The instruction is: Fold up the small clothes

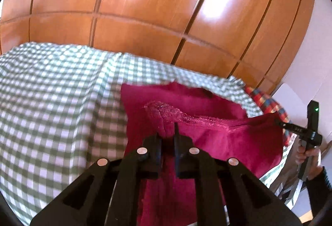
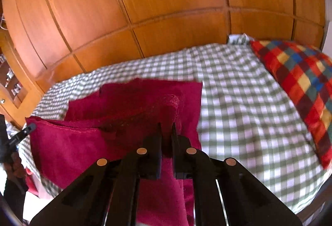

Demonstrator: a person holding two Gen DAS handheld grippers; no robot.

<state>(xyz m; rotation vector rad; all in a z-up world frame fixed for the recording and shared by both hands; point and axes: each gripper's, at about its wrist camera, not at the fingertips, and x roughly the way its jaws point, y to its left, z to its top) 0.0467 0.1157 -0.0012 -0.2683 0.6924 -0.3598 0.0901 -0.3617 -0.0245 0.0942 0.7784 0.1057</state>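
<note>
The left hand-held gripper [image 1: 168, 130] is clamped on the near left corner of the dark red fleece garment [image 1: 207, 139]. The right hand-held gripper [image 2: 166, 129] is clamped on the near right corner of the same garment. The held edge runs left to right between them, lifted off the bed with the green-white checked cover [image 2: 238, 105]. The rest lies beyond, towards the orange wooden wardrobe [image 2: 145, 8], so the fold should go away from the person.

Green-white gingham bedspread [image 2: 238, 105] covers the bed, rumpled. Multicolour checked pillow [image 2: 298, 78] sits on it at the right side, by the white wall [image 1: 307, 72]. Glossy orange wood wardrobe [image 2: 166, 2] behind, panel doors shut, window glare on them.
</note>
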